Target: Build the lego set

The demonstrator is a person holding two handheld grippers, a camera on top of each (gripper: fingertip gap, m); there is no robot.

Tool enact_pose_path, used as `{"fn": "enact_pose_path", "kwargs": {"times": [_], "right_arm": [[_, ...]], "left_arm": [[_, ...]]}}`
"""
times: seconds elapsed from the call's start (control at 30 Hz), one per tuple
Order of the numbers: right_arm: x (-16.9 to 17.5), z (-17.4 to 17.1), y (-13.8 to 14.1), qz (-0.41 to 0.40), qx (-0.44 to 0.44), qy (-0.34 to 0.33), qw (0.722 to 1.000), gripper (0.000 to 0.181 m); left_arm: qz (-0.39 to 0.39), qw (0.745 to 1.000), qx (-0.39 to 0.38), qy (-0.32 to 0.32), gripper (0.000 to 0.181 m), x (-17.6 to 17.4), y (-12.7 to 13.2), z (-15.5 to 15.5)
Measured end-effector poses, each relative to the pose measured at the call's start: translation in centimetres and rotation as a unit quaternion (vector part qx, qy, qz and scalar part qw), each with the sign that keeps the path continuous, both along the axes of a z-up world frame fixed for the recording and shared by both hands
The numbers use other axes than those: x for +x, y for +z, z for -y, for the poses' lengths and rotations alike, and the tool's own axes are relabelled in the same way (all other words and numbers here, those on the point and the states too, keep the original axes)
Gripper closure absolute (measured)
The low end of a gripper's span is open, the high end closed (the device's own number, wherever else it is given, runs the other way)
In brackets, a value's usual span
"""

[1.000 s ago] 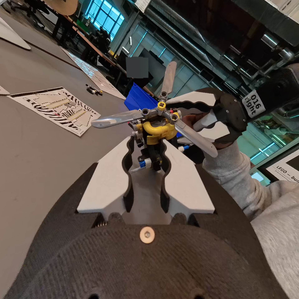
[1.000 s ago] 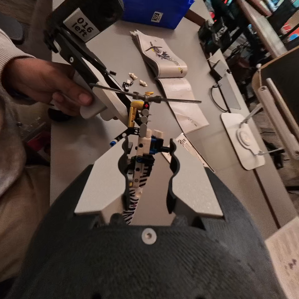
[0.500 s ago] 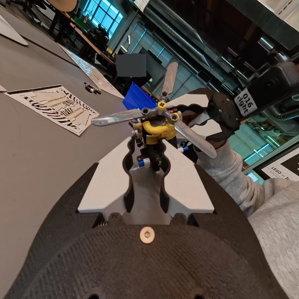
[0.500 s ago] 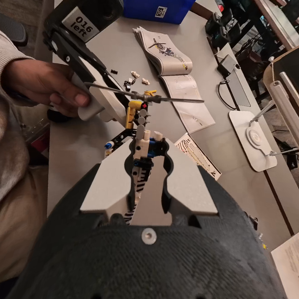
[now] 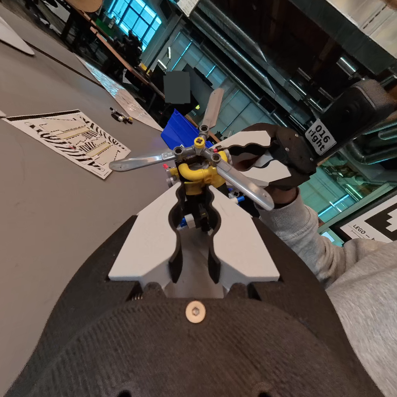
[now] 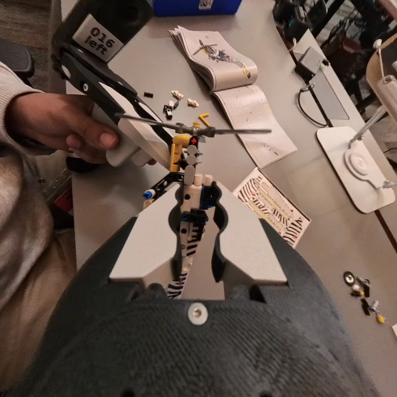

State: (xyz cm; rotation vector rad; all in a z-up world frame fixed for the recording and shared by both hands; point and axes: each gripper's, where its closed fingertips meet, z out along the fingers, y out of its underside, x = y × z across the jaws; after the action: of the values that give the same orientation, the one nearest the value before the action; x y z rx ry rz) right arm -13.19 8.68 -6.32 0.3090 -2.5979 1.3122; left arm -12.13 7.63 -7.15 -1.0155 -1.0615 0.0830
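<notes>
The lego helicopter (image 5: 194, 178) sits mid-frame in both views, held off the bench. It has a yellow upper body, black and white beams, blue pins and a zebra-striped tail (image 6: 189, 240) running down toward the lower centre of the right wrist view. Its grey three-blade rotor (image 5: 198, 148) spreads above the body. Loose pieces (image 6: 178, 101) lie on the bench in the upper middle, more pieces (image 6: 363, 294) at lower right.

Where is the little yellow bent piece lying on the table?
In the right wrist view, the yellow bent piece lies on the grey table, just beyond the helicopter's rotor, between the small loose parts and the open instruction booklet.
</notes>
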Motion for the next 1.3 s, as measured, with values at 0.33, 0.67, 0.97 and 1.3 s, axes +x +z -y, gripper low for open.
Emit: {"fn": "enact_pose_path", "kwargs": {"times": [0.33, 0.67, 0.97, 1.3], "right_arm": [[0.1, 0.0, 0.0, 0.003, -0.002, -0.004, 1.0, 0.159], [2.4, -1.5, 3.5, -0.086, -0.129, 0.025, 0.988, 0.159], [5.9, -3.8, 7.3, -0.099, -0.267, 0.108, 0.953, 0.159], [7.6, -5.5, 9.5, 0.108, -0.351, 0.165, 0.915, 0.159]], "left_arm": [[-0.002, 1.0, 0.0, -0.003, 0.168, 0.1, 0.0, -0.1], [-0.081, 0.994, 0.069, -0.037, 0.143, 2.0, 2.6, 0.6], [-0.207, 0.976, -0.017, -0.071, 0.131, 4.9, 5.8, -0.5], [-0.3, 0.934, -0.164, -0.103, 0.135, 7.3, 8.6, -4.3]]}}
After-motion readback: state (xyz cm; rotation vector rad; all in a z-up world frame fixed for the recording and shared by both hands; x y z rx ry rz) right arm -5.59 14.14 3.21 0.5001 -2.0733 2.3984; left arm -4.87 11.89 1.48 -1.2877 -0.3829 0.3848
